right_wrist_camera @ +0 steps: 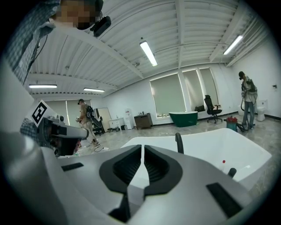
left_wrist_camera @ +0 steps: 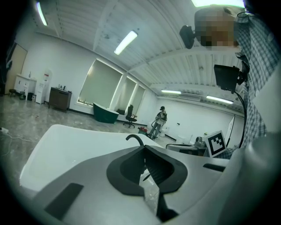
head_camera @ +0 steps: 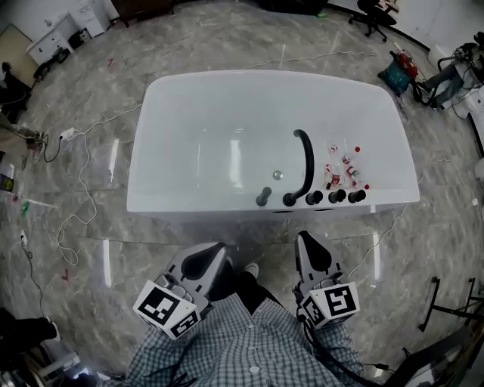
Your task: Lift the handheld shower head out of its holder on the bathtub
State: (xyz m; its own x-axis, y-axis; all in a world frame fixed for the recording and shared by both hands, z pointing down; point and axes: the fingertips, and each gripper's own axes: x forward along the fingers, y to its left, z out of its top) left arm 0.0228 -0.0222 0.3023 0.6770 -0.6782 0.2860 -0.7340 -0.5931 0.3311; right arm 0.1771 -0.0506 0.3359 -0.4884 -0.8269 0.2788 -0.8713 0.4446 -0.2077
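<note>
The white bathtub (head_camera: 189,98) stands on the floor ahead of me. A black curved handheld shower head (head_camera: 305,162) rests with its base at the near rim, in line with several black knobs (head_camera: 336,196). Its tip shows as a black hook in the left gripper view (left_wrist_camera: 135,138) and as a black post in the right gripper view (right_wrist_camera: 178,143). My left gripper (head_camera: 218,248) (left_wrist_camera: 144,149) and right gripper (head_camera: 303,237) (right_wrist_camera: 143,147) are both short of the tub's near side, jaws together and holding nothing.
Small red-capped bottles (head_camera: 342,166) lie inside the tub at its right end. Cables (head_camera: 76,212) trail over the marble floor at left. A green bag (head_camera: 395,74) and an office chair (head_camera: 370,15) stand at the far right. A person (left_wrist_camera: 160,121) stands beyond the tub.
</note>
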